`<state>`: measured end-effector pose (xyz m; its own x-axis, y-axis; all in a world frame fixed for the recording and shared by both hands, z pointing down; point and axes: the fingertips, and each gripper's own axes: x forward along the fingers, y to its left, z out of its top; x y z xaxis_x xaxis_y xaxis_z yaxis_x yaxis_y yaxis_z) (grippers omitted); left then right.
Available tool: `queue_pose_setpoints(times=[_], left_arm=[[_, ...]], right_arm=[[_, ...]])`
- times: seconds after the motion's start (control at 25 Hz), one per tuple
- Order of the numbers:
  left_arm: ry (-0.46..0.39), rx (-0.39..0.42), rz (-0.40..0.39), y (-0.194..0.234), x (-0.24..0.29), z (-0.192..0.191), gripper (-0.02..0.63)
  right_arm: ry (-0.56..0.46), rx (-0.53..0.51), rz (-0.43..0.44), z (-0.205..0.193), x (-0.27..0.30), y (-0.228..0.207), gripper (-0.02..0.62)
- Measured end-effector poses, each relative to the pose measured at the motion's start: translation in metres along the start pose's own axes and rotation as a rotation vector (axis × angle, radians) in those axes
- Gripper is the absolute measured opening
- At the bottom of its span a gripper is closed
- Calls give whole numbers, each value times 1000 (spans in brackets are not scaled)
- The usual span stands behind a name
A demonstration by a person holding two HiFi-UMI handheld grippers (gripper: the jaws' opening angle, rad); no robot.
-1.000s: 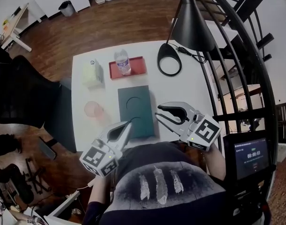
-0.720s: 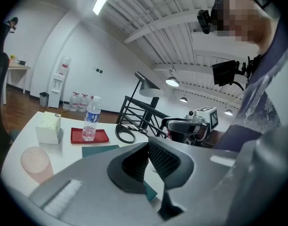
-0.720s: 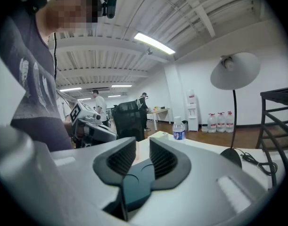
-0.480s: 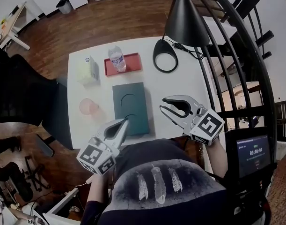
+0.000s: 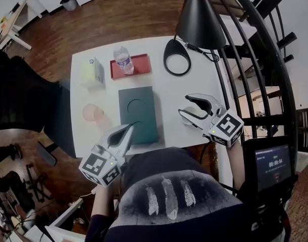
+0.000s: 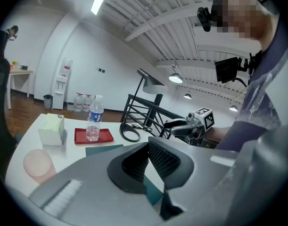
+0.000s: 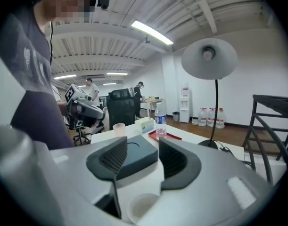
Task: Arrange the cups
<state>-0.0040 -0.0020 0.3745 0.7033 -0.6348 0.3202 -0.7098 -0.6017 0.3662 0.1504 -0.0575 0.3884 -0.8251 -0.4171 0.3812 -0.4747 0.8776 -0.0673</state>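
A dark teal block (image 5: 137, 112) with round recesses lies mid-table, also seen as the teal block (image 7: 136, 157) ahead of the right jaws. A pink cup (image 5: 91, 112) stands left of it. A white cup (image 5: 194, 110) stands near the table's right edge, and its rim (image 7: 144, 206) shows low between the jaws of my right gripper (image 5: 184, 106). Those jaws have just been opening and do not press on the cup. My left gripper (image 5: 129, 130) hovers at the table's near edge beside the block, shut and empty, its closed tips (image 6: 147, 161) meeting.
A tissue box (image 5: 90, 70) and a red tray (image 5: 138, 67) with a water bottle (image 5: 122, 59) sit at the table's far side. A black lamp has its base (image 5: 176, 63) at the back right and its shade (image 5: 201, 19) overhead. Black railings (image 5: 254, 59) stand right of the table.
My right gripper has moved right and down toward the table's right edge, and its jaws stand wider, now around the white cup. The left gripper has barely moved.
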Motion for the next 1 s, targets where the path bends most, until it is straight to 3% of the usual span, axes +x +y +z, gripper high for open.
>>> queue_pose_setpoints(times=[0.08,0.2,0.28,0.36,0.44,0.68,1.0], left_arm=[[5,-1,3,0,1,-1,15],[16,3,9,-1,3,-3,15],[19,7,17,-2,4,-3,15],[21,9,26,-4,3,-5,15],[24,10,34,-5,3,-7,15],[34,15,46,-13,7,-12,15],[44,27,87,-22,9,-15,15]], right_arm=[[26,-21,-7,-5,-5,-4,251],[60,-39,-9,-18,-16,-10,298],[94,-48,-10,-33,-26,-12,380],[168,-68,-9,-59,-33,-13,454],[261,-94,2,-92,-38,-11,485],[463,-220,72,-157,-29,-3,515],[450,-246,163,-176,1,-11,515]])
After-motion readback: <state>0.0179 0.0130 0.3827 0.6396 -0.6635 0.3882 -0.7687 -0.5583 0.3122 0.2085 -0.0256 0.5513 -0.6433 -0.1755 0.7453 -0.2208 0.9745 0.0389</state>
